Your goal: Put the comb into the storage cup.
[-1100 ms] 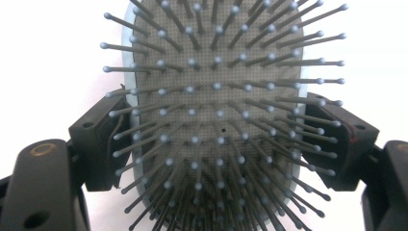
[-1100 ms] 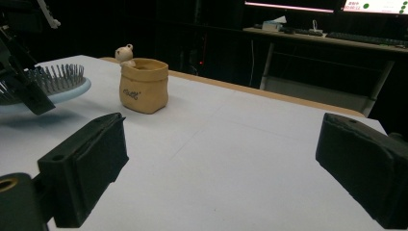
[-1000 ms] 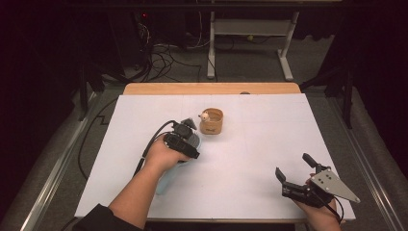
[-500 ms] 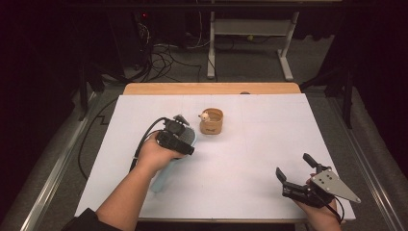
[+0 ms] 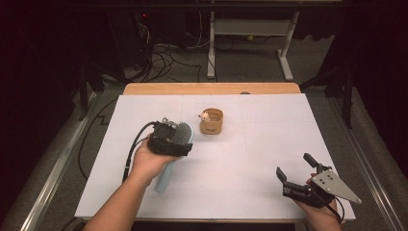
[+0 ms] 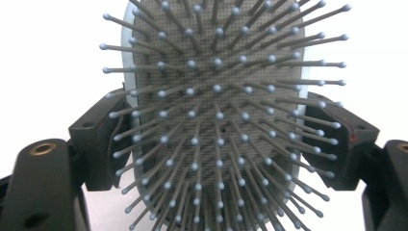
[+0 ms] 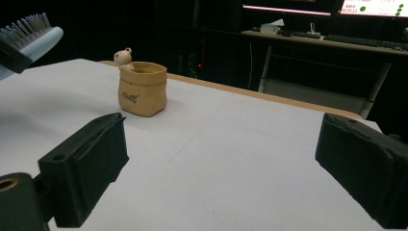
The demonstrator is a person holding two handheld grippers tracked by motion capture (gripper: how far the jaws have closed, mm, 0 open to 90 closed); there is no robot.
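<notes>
On the white table top (image 5: pixel 250 159), just beyond your left gripper (image 5: pixel 179 137), a small tan pot (image 5: pixel 212 121) with a little figure perched on its rim is sitting upright, near the brush head yet not touching it — nothing else is lying between the two. Your right gripper (image 5: pixel 294 168) is resting well apart at the near right corner, its jaws standing wide with nothing between them, and it is looking straight across at that pot (image 7: pixel 142 88). Past the far edge, cables and a metal frame are lying in the dark and are hard to make out. Your left gripper is clamping the hairbrush (image 5: pixel 182 134) by the two sides of its head, pads pressing on the pale blue rim, so its jaws are closing as far as the brush lets them. From the high view your hand is covering most of the handle; only its pale blue end is poking out toward you. Up close the hairbrush (image 6: pixel 216 115) is showing a grey cushion packed with ball-tipped pins, its top and bottom cut off by the frame.
</notes>
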